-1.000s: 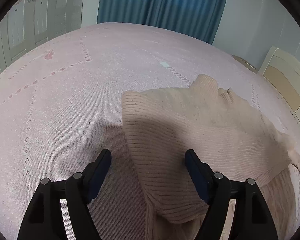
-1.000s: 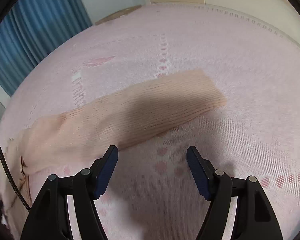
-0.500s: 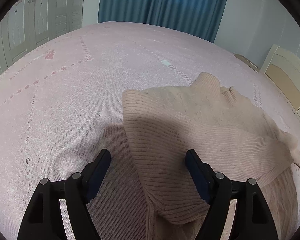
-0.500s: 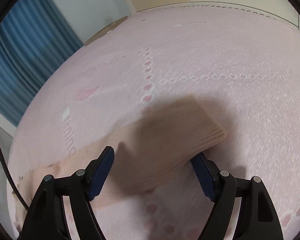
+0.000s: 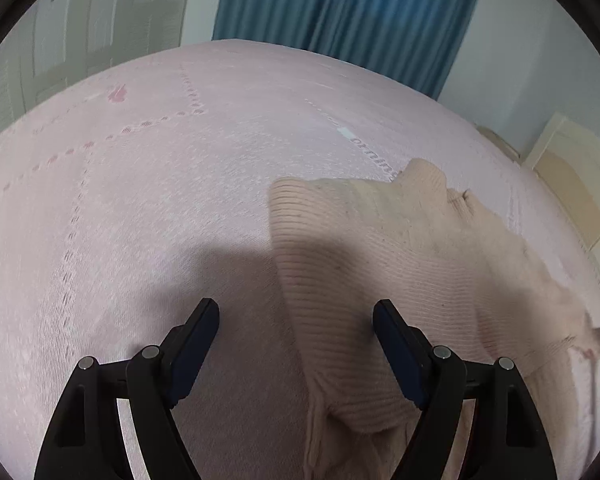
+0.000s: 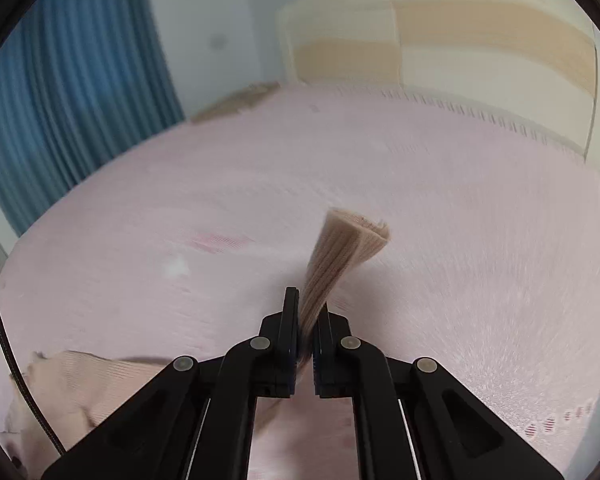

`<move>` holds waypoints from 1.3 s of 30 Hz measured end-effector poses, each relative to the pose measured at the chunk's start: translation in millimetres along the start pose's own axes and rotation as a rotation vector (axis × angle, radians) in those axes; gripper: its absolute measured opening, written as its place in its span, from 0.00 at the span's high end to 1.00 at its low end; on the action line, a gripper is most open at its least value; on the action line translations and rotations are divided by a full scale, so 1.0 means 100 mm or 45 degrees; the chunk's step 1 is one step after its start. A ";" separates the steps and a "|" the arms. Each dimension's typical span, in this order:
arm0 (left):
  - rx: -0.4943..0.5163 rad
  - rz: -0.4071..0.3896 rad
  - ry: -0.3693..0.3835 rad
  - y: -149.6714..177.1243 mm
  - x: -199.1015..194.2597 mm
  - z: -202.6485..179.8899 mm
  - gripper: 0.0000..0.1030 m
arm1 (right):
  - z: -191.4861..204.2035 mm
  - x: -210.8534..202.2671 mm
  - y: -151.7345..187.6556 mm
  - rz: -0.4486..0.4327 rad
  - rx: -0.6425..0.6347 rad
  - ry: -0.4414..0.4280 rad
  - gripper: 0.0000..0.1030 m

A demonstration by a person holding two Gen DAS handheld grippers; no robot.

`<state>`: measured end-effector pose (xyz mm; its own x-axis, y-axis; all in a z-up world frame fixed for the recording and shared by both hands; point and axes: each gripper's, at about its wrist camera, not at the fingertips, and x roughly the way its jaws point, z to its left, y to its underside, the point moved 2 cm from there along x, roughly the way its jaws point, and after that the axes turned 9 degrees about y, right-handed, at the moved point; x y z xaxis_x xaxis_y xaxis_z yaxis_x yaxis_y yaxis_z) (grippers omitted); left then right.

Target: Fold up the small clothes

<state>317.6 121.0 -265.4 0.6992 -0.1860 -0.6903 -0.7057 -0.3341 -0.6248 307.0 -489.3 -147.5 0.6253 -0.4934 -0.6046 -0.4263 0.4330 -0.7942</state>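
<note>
**Mira:** Right wrist view first: the right gripper (image 6: 306,316) has closed since half a second ago. Its jaws were spread wide on either side of the sleeve (image 6: 342,256); now they are pinched nearly together on it, and the cuff stands up past the fingertips, lifted off the bed (image 6: 460,220).

**Tom:** So the grasp is made. And the rest of the sweater?

**Mira:** A bunched part of it shows low at the left of that view, lying on the bed. Beyond are the headboard (image 6: 440,32) and curtain (image 6: 68,92), blurred, which suggests the gripper is moving.

**Tom:** And the left one?

**Mira:** The left gripper (image 5: 296,316) has not changed: jaws wide apart, holding nothing, hovering above the sweater (image 5: 400,264). One fingertip is over the bare bed, the other over the knit. The body lies flat to the right, with the collar at its far end.

**Tom:** Meaning for the fold?

**Mira:** Likely the sleeve is about to be carried across the body. The left sleeve already seems folded in, so the task looks partway done.
</note>
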 end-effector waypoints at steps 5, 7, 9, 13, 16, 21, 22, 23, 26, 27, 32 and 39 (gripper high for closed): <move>-0.067 -0.007 0.002 0.01 -0.20 0.14 0.24 | 0.65 -0.68 -0.14 -0.098 -0.092 -0.120 0.95; -0.093 -0.016 -0.013 0.00 -0.27 0.23 0.24 | 0.99 -0.96 -0.11 -0.123 -0.151 -0.173 0.95; -0.123 -0.026 -0.038 -0.04 -0.35 0.38 0.24 | 1.42 -1.23 -0.03 -0.154 -0.229 -0.227 0.95; -0.142 -0.056 -0.090 -0.13 -0.53 0.68 0.24 | 2.25 -1.69 0.27 -0.157 -0.390 -0.356 0.95; -0.116 -0.091 -0.128 -0.19 -0.67 0.89 0.24 | 2.93 -1.99 0.67 -0.130 -0.529 -0.467 0.95; -0.174 -0.106 -0.091 -0.24 -0.80 1.19 0.24 | 3.86 -2.30 1.58 -0.078 -0.758 -0.613 0.95; -0.187 -0.106 -0.077 -0.25 -0.80 1.21 0.24 | 4.03 -2.30 1.79 -0.047 -0.803 -0.627 0.95; -0.205 -0.108 -0.060 -0.27 -0.81 1.23 0.24 | 4.16 -2.27 1.96 -0.003 -0.838 -0.640 0.94; -0.217 -0.112 -0.037 -0.31 -0.81 1.23 0.24 | 4.42 -2.11 2.44 0.156 -0.928 -0.691 0.91; -0.213 -0.110 -0.033 -0.32 -0.80 1.21 0.24 | 4.46 -2.06 2.54 0.208 -0.956 -0.703 0.88; -0.150 -0.098 0.015 -0.32 -0.75 1.02 0.24 | 4.33 -1.98 2.75 0.282 -1.004 -0.766 0.71; -0.107 -0.061 0.221 -0.27 -0.62 0.57 0.24 | 3.37 -1.66 2.25 0.196 -0.779 -0.853 0.47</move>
<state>286.9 194.0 -226.9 0.7463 -0.3218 -0.5827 -0.6640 -0.4213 -0.6178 327.3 -56.0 -206.0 0.6995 0.1591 -0.6967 -0.6885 -0.1111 -0.7166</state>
